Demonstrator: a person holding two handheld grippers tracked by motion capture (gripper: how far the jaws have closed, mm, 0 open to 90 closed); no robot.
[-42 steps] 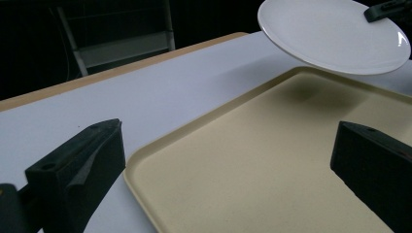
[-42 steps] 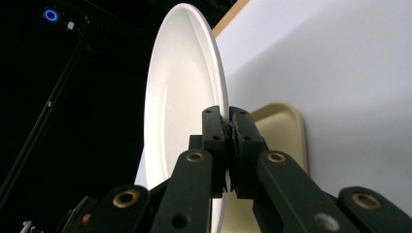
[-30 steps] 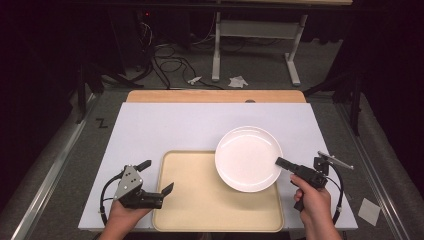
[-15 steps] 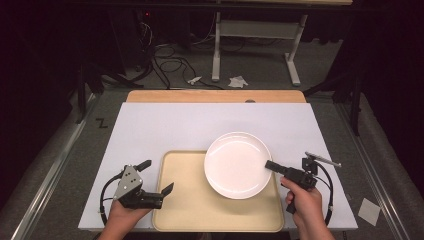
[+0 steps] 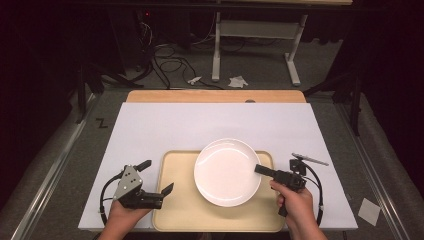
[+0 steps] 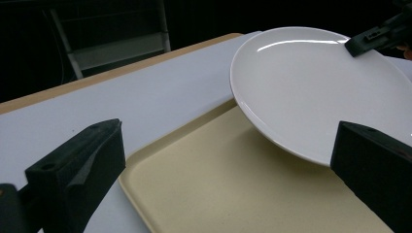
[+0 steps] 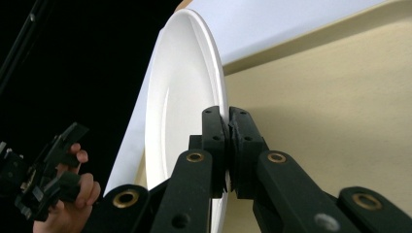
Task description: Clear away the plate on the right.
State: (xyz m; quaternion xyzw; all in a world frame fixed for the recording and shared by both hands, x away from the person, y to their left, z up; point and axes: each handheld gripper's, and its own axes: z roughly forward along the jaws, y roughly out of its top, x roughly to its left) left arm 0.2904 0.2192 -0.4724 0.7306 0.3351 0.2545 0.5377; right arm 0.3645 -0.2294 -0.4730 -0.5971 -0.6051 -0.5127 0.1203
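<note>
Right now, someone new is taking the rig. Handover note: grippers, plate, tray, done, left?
Right gripper: shut on the plate rim, jaws pinching its edge, as the right gripper view shows close up.
Left gripper: open, holding nothing, at the tray's left edge.
Plate: held over the tray; in the left gripper view it looks tilted, near edge off the tray floor.
Done: plate gripped and brought over the tray.
Left: probably lower it flat into the tray and release.

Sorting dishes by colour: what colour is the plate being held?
White, plain plate; clearest in the high view.
</note>
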